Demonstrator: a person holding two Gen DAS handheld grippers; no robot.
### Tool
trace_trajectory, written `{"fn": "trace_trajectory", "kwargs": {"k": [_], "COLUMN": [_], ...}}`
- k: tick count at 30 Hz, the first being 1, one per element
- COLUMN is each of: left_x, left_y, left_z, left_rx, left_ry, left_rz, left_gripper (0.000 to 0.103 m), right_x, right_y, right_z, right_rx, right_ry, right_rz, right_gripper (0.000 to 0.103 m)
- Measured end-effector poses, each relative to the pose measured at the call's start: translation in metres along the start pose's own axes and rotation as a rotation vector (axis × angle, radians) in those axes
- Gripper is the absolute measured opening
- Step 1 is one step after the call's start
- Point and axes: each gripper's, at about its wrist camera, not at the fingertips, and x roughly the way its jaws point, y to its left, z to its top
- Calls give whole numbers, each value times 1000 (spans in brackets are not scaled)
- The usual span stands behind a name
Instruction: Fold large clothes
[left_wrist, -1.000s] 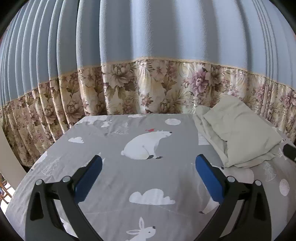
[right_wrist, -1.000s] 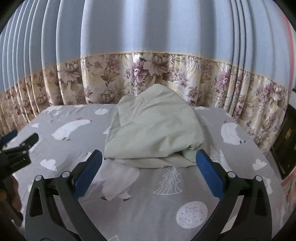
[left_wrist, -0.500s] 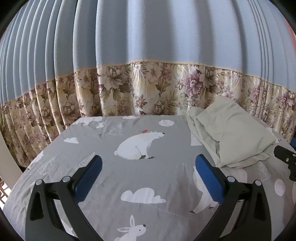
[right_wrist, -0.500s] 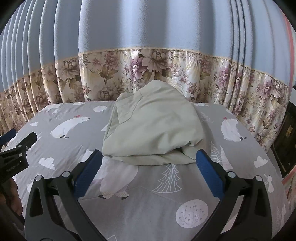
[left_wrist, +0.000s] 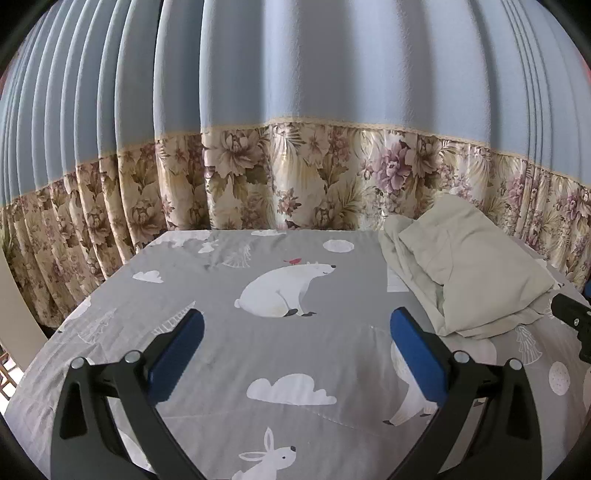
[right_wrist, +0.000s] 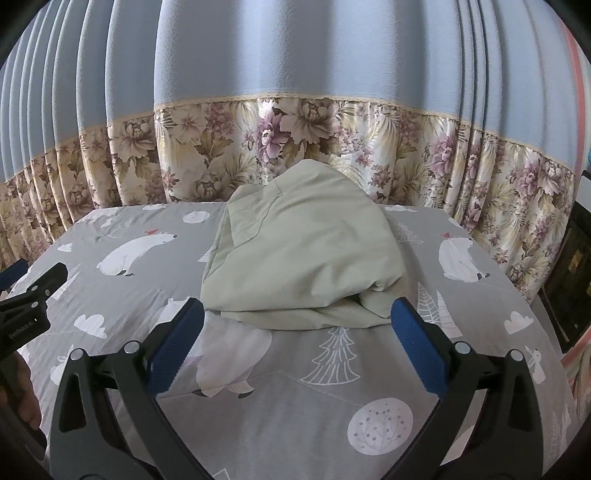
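A pale green garment (right_wrist: 306, 254) lies heaped in a loose, rumpled fold on the grey bed sheet (right_wrist: 388, 365), near the curtain. My right gripper (right_wrist: 297, 325) hovers open just in front of its near edge, nothing between the blue pads. In the left wrist view the same garment (left_wrist: 465, 273) sits at the right, and my left gripper (left_wrist: 295, 338) is open over bare sheet (left_wrist: 258, 343) to the garment's left. Part of the left gripper (right_wrist: 31, 299) shows at the left edge of the right wrist view.
A blue curtain with a floral lower band (left_wrist: 295, 184) hangs right behind the bed. The sheet is printed with polar bears, clouds and trees. A dark piece of furniture (right_wrist: 570, 280) stands off the bed's right side. The bed's left edge (left_wrist: 44, 339) drops away.
Both grippers have shifted slightly, so the garment sits a little lower and closer in the right wrist view and further right in the left wrist view. Both stay open.
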Motion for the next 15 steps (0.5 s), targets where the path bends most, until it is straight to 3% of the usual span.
{"fn": "trace_trajectory", "kwargs": {"k": [15], "left_x": [0], "left_y": [2], "left_z": [1], "left_rx": [1], "left_ry": [-7], "left_rz": [3], "left_gripper": [101], "right_x": [0], "right_y": [0], "right_z": [0], "right_rx": [-2], "right_ry": [2], "right_rz": [1], "right_gripper": [100]}}
